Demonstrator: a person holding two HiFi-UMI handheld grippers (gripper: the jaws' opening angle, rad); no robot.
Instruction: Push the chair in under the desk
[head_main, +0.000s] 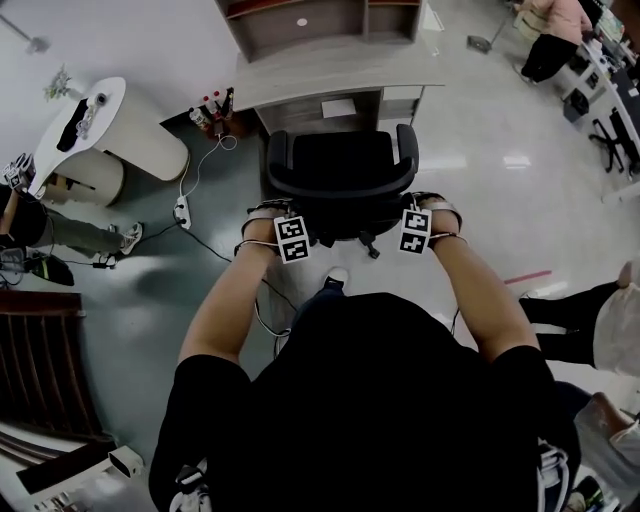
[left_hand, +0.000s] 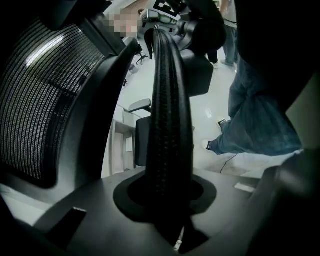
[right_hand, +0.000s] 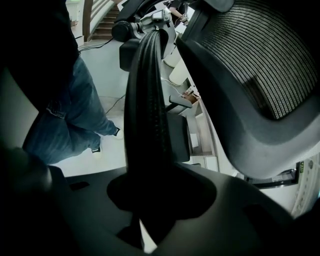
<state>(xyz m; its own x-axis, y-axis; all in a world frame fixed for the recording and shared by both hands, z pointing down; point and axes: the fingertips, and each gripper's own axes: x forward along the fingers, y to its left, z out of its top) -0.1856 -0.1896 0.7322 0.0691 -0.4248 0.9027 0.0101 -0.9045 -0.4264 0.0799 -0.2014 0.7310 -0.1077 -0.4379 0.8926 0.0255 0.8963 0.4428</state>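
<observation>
Both arms reach forward and down. The left gripper (head_main: 268, 215) and right gripper (head_main: 432, 210) are clenched on the back rim of the black mesh office chair (head_main: 340, 165). The chair sits close to the front edge of the grey desk (head_main: 330, 80), with open floor on its right.

Glossy pale floor (head_main: 480, 200), white rounded counter (head_main: 120, 135), power strip (head_main: 182, 211), dark wooden slats (head_main: 40, 360)

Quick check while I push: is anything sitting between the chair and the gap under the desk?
Nothing visible does. The chair stands close in front of the desk, facing it. The bottles and the power strip with its cable lie off to the left, outside the path. What lies under the chair is hidden.
</observation>
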